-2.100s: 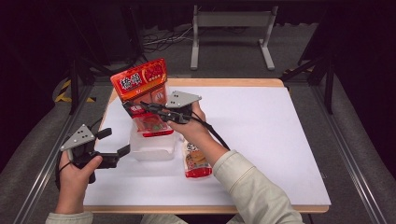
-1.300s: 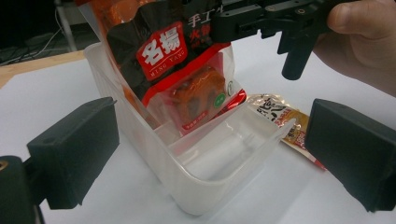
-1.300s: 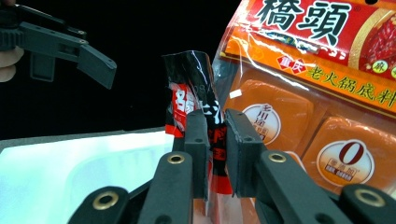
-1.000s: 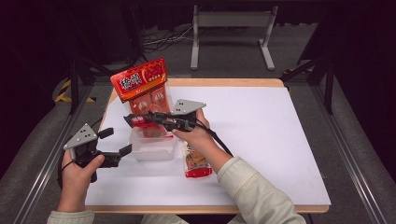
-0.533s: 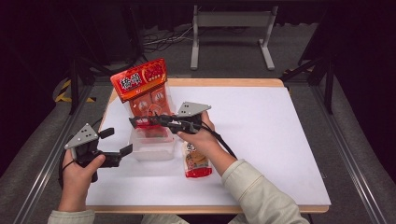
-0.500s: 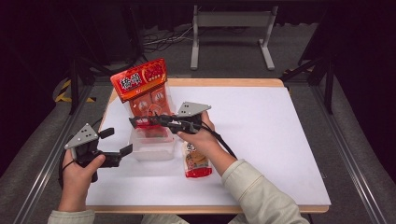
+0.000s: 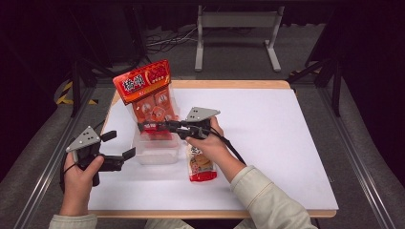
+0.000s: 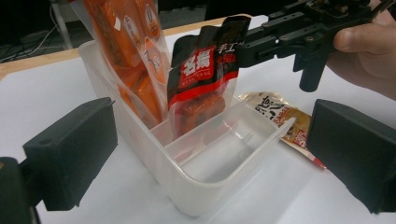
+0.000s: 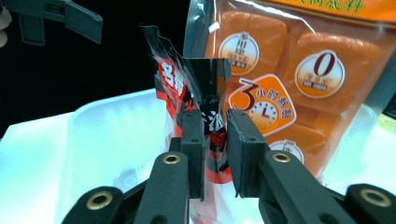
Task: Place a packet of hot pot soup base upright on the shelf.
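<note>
Moved: right gripper (image 7: 152, 126) had carried the dark pouch (image 8: 205, 74) a little farther left and down over the last two seconds, until it stood in the clear tub (image 8: 196, 186).
Unmoved: left gripper (image 7: 125, 153) stayed by the tub's near-left corner; the orange pack (image 7: 148, 93) kept leaning in the tub's far end; the flat sachet (image 7: 200, 164) lay where it was, just right of the tub on the white table (image 7: 286, 143).
Right gripper state: jaws drawn close together, with the pouch's crumpled top between them. In the right gripper view (image 9: 215, 154) a sliver of space showed beside one pad, so the pinch looked light, possibly starting to ease; I judged it as holding.
Left gripper state: jaws spread wide, nothing between them, framing the tub's near wall in the left gripper view (image 8: 201, 154) without touching it.
Pouch place: upright in the tub's middle compartment, just in front of the orange pack, its lower end behind the divider.
Near compartment: empty.
Meaning for the task: packing the tub looked about two-thirds done. The pouch seemed seated, so letting go was likely next.
Remaining: the sachet, probably for the near compartment.
Risk: the pouch could tip once freed.
</note>
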A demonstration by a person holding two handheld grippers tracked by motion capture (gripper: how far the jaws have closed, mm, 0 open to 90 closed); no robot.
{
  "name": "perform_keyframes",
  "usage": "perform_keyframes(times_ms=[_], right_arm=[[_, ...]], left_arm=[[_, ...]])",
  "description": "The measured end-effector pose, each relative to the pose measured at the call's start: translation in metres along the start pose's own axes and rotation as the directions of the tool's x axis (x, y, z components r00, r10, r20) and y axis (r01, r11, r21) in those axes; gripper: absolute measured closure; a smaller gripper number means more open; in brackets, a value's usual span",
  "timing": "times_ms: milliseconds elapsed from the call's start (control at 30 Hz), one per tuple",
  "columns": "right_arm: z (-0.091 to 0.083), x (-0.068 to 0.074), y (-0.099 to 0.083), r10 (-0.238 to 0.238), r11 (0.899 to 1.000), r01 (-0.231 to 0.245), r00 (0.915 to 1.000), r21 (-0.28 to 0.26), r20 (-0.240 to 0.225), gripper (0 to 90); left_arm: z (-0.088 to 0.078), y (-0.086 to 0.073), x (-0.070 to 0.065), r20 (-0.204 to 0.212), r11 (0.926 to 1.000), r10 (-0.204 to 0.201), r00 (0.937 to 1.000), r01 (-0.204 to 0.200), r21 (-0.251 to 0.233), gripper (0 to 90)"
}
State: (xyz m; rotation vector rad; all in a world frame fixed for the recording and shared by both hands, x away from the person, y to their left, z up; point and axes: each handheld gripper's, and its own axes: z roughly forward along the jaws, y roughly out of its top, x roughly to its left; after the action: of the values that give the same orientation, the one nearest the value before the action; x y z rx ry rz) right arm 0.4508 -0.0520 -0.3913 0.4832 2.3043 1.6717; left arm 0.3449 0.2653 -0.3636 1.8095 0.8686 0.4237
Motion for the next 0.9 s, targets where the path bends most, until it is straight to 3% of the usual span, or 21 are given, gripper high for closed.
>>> perform_keyframes(times_ms=[167,633,900], right_arm=[[-0.002,-0.003,-0.008,0.022,0.999,-0.022,0.9997,0.03,0.01,80.0],[-0.022,-0.011,-0.004,0.052,0.999,-0.052,0.9983,-0.008,0.025,73.0],[-0.045,-0.017,-0.003,0.081,0.997,-0.081,0.9953,-0.003,0.052,61.0]], left_arm=[[0.002,0.001,0.001,0.006,1.0,-0.001,1.0,0.001,-0.005,2.8],[0.004,0.003,0.002,0.018,1.0,-0.001,0.9998,0.001,-0.005,2.8],[0.003,0.003,0.001,0.023,1.0,0.007,0.9997,-0.007,-0.005,2.6]])
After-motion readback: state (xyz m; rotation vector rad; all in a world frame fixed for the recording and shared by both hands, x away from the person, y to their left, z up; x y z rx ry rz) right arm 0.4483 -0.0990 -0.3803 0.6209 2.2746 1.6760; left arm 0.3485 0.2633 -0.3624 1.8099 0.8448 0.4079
